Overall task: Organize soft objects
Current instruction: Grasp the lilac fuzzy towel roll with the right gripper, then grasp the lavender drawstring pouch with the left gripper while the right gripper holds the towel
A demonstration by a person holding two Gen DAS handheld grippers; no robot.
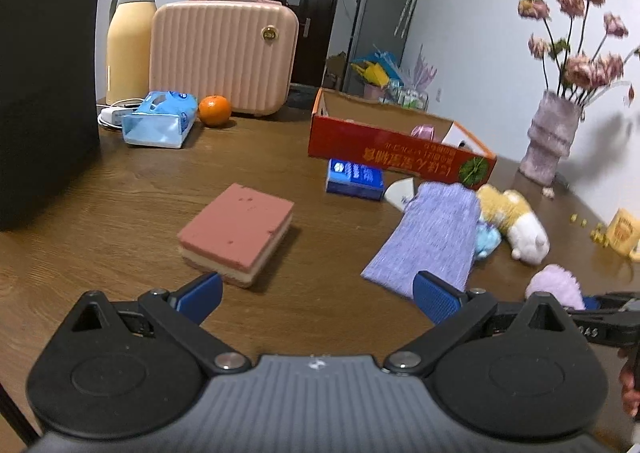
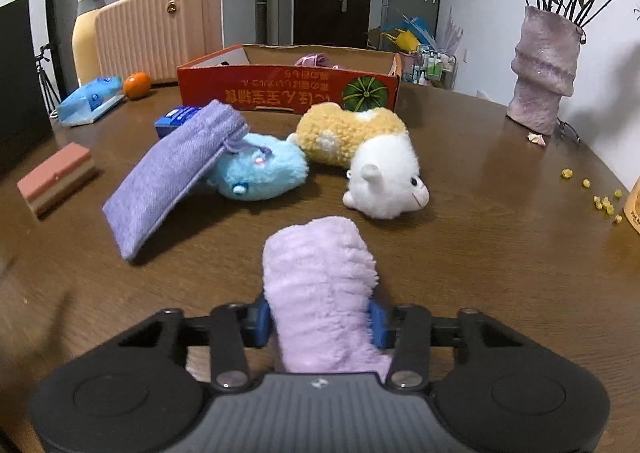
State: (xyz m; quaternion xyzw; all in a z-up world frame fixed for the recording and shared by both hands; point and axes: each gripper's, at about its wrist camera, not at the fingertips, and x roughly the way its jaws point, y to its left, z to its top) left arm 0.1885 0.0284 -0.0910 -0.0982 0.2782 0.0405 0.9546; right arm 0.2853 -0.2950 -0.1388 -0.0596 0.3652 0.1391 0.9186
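The right gripper [image 2: 319, 317] clamps a fluffy lilac plush roll [image 2: 320, 277] above the brown wooden table [image 2: 480, 253], the red open-topped cardboard box [image 2: 288, 89] at twelve o'clock; the left gripper [image 1: 318, 295] hangs wide open, holding nothing.
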